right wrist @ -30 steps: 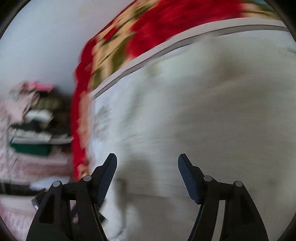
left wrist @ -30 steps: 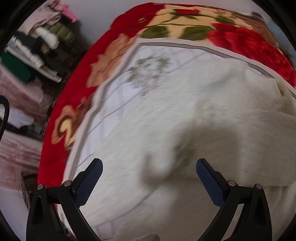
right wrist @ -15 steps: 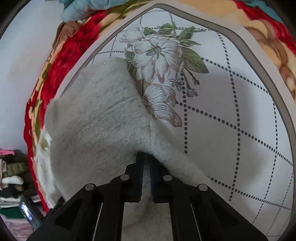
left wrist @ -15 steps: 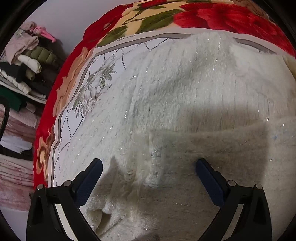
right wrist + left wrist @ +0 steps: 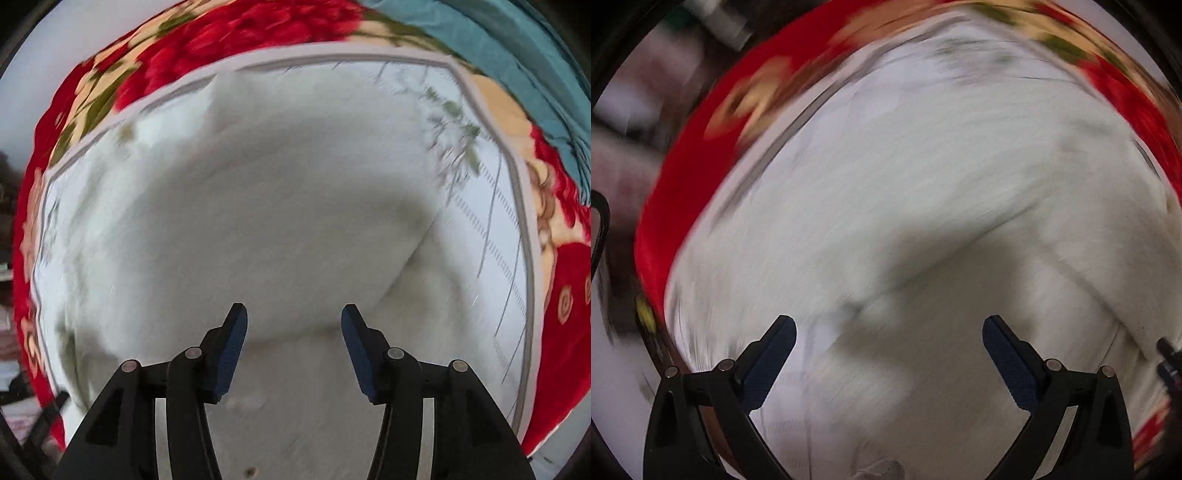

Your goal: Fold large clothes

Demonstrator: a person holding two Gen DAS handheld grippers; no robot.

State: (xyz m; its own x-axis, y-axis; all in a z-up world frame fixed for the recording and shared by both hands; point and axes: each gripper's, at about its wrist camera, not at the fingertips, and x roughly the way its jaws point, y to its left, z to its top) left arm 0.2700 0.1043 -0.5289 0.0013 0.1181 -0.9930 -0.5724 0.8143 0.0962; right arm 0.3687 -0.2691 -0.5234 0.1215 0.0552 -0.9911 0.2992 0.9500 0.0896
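Note:
A large fluffy white sweater [image 5: 923,206] lies spread on a bed blanket with a white flowered centre and red floral border [image 5: 683,177]. It also fills the right wrist view [image 5: 277,206], with a folded layer on top. My left gripper [image 5: 888,332] is open and empty just above the sweater. My right gripper [image 5: 293,321] is open and empty above the folded edge of the sweater. Both views are blurred by motion.
The blanket's red border [image 5: 561,332] rings the sweater. A teal cloth [image 5: 517,55] lies at the far right of the bed. Shelves with stacked clothes [image 5: 716,22] stand beyond the bed on the left, next to a pale wall.
My right gripper was shut on a sweater edge half a second ago; it has let go and now stands open. Both grippers have swung over the sweater.

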